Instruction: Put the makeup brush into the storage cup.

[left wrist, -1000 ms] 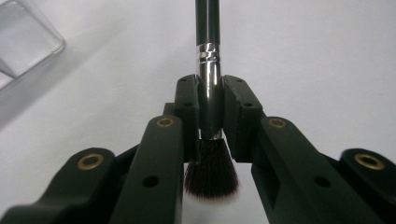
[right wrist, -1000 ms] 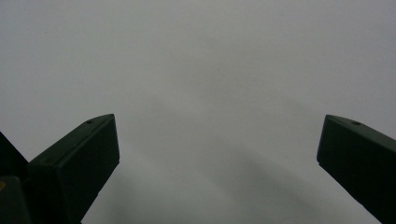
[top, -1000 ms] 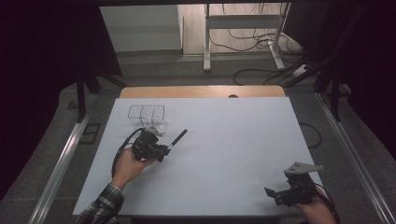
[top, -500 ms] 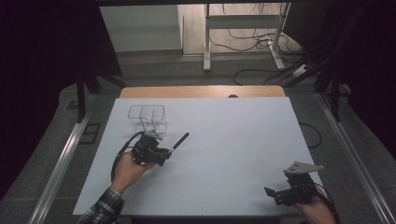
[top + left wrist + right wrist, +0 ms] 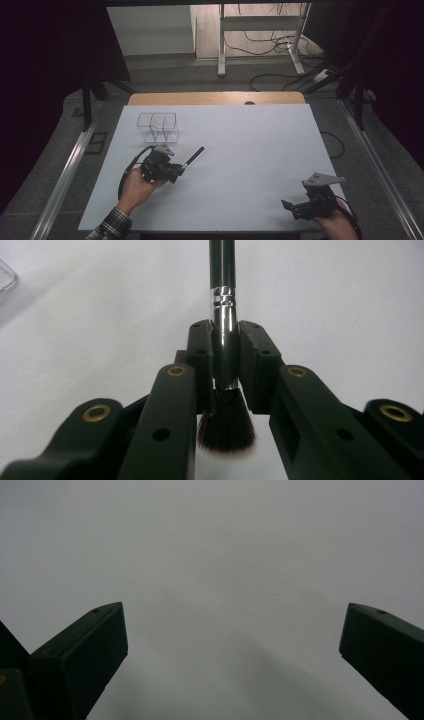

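Observation:
My left gripper (image 5: 176, 170) is shut on a black makeup brush (image 5: 192, 156) at the left of the white table (image 5: 240, 145). In the left gripper view the jaws clamp the brush's silver ferrule (image 5: 223, 347); the dark bristles (image 5: 227, 427) point back toward the camera and the black handle (image 5: 222, 262) runs away from it. The left gripper (image 5: 223, 350) is held just above the table. My right gripper (image 5: 290, 206) sits at the table's front right corner, open, with nothing between its jaws; the right gripper (image 5: 232, 625) looks onto bare white surface.
A clear plastic organiser (image 5: 159, 126) with compartments stands behind the left gripper, toward the table's back left. A wooden strip (image 5: 215, 98) edges the far side. Metal rails (image 5: 65, 175) run along both sides, and cables (image 5: 280, 75) lie on the floor beyond.
The left gripper with the brush has shifted slightly toward the right and front. The right gripper has stayed put.

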